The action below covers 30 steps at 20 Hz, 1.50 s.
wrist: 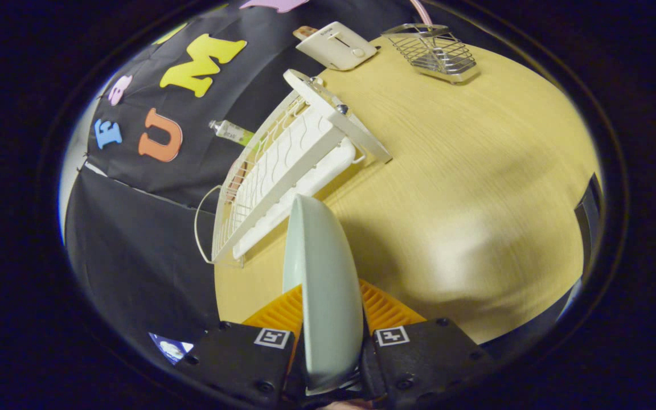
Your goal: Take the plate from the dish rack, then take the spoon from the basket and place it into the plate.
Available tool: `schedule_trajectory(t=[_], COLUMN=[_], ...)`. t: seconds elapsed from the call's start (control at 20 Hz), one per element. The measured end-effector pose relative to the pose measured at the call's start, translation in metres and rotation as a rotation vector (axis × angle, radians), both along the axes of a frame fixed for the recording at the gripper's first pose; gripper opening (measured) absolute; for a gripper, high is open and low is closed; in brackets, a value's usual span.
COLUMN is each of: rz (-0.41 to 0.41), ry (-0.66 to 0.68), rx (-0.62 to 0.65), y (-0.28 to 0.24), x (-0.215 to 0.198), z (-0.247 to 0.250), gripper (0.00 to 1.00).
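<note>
A pale green plate (322, 285) stands on edge between my fingers, and my gripper (328, 310) is shut on it. The plate is held above the wooden table (464, 188), just clear of the near end of the white dish rack (288, 171), which lies beyond the fingers and to their left. Far off across the table stands a wire basket (436, 51) with a pink handle (419, 11) poking up from it; whether that is the spoon I cannot tell.
A white toaster (336, 45) sits at the back between the rack and the basket. A small tube (231, 132) lies behind the rack against the booth wall. Bare tabletop stretches right of the plate.
</note>
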<state>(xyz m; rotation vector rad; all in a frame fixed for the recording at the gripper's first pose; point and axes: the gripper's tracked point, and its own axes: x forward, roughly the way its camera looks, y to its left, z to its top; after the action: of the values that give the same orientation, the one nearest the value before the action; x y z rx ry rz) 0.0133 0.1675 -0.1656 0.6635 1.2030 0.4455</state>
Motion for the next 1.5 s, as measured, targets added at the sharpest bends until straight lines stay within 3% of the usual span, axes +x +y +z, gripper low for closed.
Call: schedule_trajectory(t=[0.05,0.15,0.5,0.8,1.2,1.5], rz=[0.001,-0.003,-0.005,0.004,-0.166,-0.279], ry=[-0.011,-0.049,-0.18,-0.403,-0.874,-0.977], rx=[-0.001,-0.046,-0.098,-0.158,-0.439,-0.495], y=[-0.001,-0.01,-0.022,-0.046,-0.15,-0.221], x=[0.002,0.01,0.019,0.027,0.062,0.106], z=[0.002,0.002,0.018,0.049,0.112,0.125], gripper=[0.43,0.61,0.81,0.84,0.89,0.9])
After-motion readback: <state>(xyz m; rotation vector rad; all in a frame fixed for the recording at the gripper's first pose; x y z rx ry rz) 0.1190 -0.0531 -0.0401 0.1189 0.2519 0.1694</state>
